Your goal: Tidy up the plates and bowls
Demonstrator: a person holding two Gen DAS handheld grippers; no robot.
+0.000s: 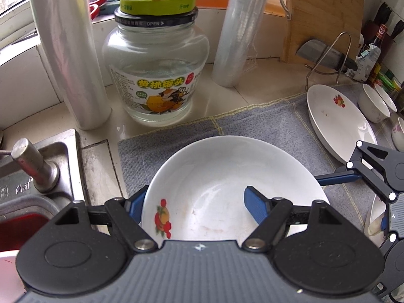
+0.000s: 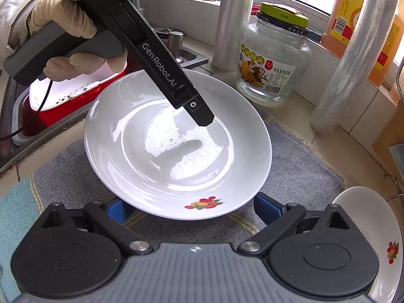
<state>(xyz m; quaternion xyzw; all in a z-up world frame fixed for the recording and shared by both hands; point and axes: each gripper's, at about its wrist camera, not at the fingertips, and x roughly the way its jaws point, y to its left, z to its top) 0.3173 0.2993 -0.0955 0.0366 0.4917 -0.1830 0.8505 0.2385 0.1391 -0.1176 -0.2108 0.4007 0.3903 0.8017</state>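
Note:
A white deep plate (image 1: 214, 184) with a fruit print is tilted above the grey mat (image 1: 265, 126); it also shows in the right wrist view (image 2: 176, 146). My left gripper (image 1: 194, 207) is shut on the plate's near rim, one blue finger (image 1: 255, 207) inside the plate, the other under its rim. My right gripper (image 2: 194, 208) is open, its blue fingers on either side of the plate's near rim, below it. A second white plate (image 1: 338, 121) lies at the right on the mat, with small white bowls (image 1: 373, 106) behind it.
A glass jar (image 1: 156, 75) with a green lid and two rolls of cling film (image 1: 68, 58) stand behind the mat. A steel sink (image 1: 32, 171) with a red basin (image 2: 75, 85) lies left. A wooden cutting board (image 1: 325, 17) and cleaver stand at the back right.

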